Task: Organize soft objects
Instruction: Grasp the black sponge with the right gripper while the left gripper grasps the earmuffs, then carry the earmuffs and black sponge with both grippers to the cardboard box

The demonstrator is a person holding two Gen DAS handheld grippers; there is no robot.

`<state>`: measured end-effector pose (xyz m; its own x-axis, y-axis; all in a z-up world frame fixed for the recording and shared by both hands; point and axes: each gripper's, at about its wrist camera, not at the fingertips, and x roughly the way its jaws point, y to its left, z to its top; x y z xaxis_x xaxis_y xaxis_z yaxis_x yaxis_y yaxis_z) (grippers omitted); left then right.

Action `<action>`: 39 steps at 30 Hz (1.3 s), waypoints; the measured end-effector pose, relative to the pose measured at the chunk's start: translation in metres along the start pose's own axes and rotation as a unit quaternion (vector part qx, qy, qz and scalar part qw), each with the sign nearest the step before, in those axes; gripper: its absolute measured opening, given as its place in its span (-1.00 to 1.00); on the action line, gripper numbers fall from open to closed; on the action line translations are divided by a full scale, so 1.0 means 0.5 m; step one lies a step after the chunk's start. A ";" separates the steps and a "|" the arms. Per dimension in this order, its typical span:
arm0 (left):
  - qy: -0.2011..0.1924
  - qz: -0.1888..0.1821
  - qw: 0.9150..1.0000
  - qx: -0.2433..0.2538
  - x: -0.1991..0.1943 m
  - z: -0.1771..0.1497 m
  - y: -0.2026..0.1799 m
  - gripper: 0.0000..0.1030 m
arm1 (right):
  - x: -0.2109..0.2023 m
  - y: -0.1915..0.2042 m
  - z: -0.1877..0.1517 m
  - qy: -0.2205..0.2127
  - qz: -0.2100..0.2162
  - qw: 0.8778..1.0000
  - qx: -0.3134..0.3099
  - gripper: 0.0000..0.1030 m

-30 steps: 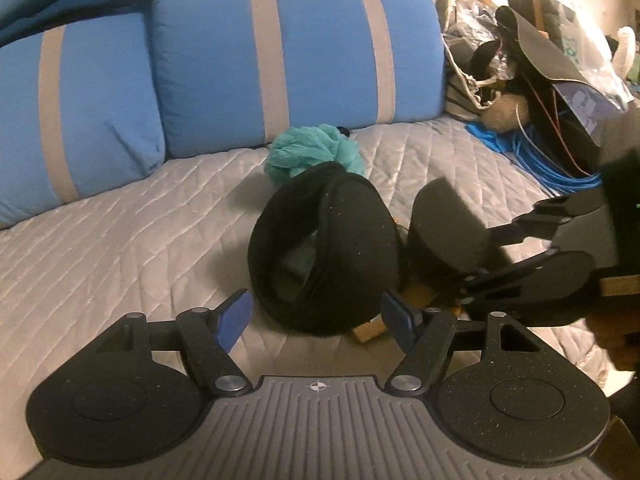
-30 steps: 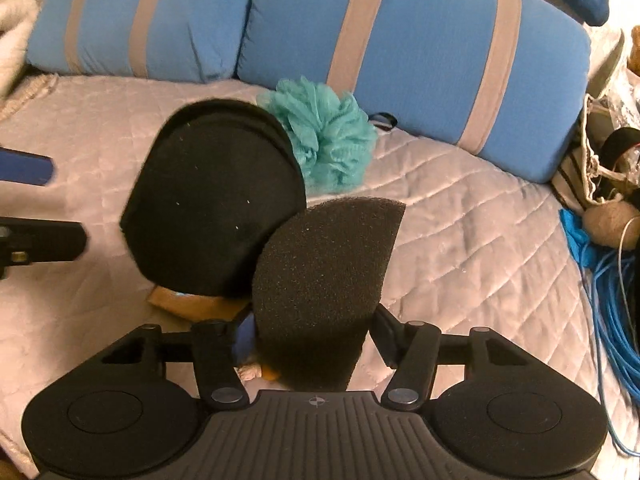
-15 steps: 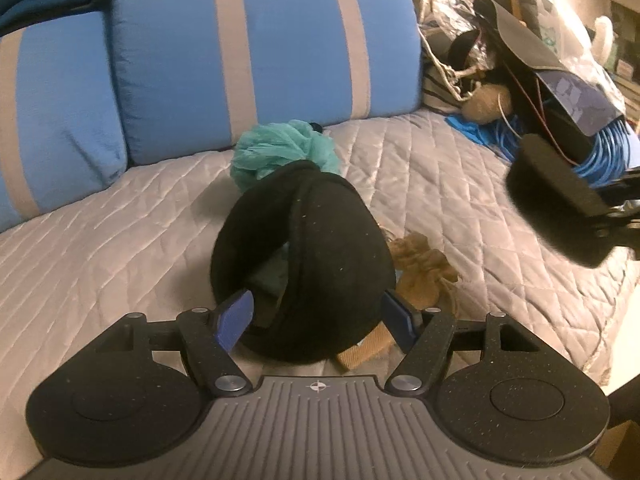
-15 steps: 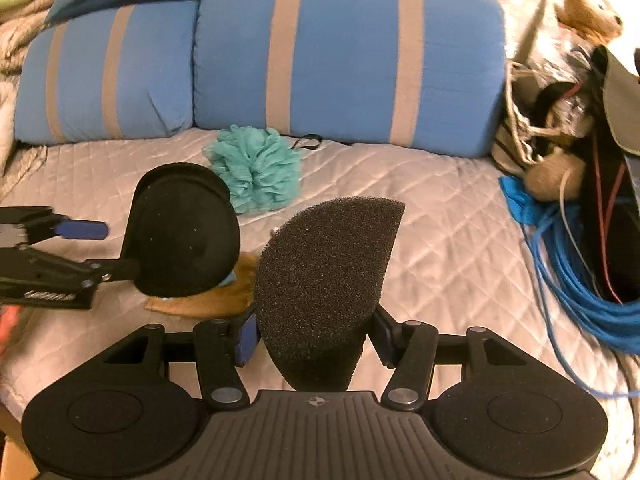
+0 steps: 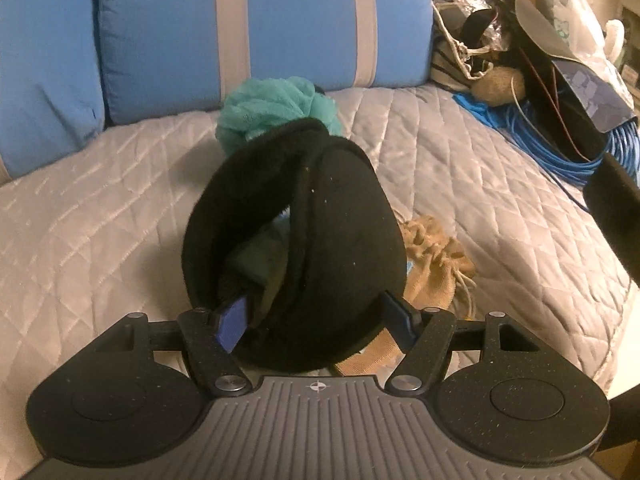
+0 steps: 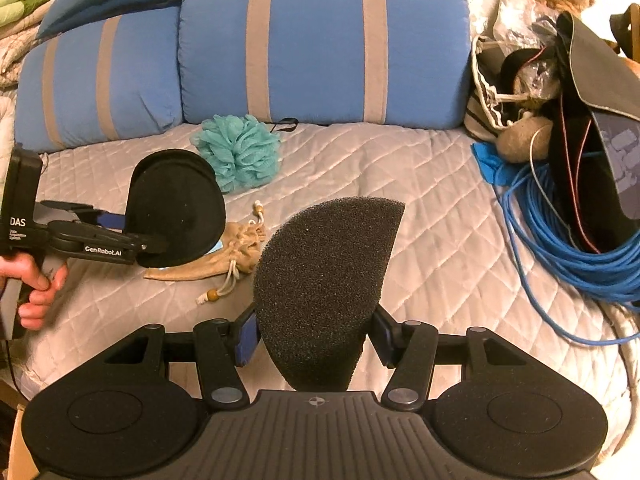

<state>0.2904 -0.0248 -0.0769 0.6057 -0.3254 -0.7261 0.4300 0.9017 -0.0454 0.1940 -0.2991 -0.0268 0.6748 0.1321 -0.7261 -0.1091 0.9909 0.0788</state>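
A black earmuff sits between my left gripper's fingers, whose jaws are closing. One blue pad reaches into its fold and the other touches its outer shell. From the right wrist view, the earmuff is at the left gripper's tips, over a tan drawstring pouch. My right gripper is shut on a half-round dark grey foam piece, held above the bed. A teal bath pouf lies behind the earmuff.
Grey quilted bed cover with two blue striped pillows along the back. At the right are a coil of blue cable, bags and plush toys. A person's hand grips the left gripper's handle.
My left gripper came forward and down, so the earmuff now lies between its fingers. My right gripper carried the foam piece up and away to the right of the earmuff.
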 end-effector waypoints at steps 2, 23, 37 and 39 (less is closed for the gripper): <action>0.003 -0.006 1.000 0.001 0.000 0.000 0.000 0.18 | 0.002 -0.003 0.001 0.001 0.001 1.000 0.005 0.14; -0.003 0.048 0.998 -0.044 -0.102 -0.002 -0.019 -0.73 | -0.001 0.004 0.007 -0.005 0.032 0.999 0.021 0.14; -0.037 0.081 0.993 -0.080 -0.267 -0.067 -0.073 -0.75 | -0.035 0.052 -0.003 -0.011 0.072 0.997 0.005 0.14; -0.039 0.081 0.992 -0.083 -0.281 -0.080 -0.086 -0.75 | -0.037 0.060 -0.006 -0.008 0.076 0.997 -0.002 0.14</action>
<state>0.1602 -0.0063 -0.0002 0.7105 -0.1865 -0.6786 0.2093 0.9766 -0.0493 0.1758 -0.2720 -0.0131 0.6618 0.2817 -0.6947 -0.2138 0.9591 0.1854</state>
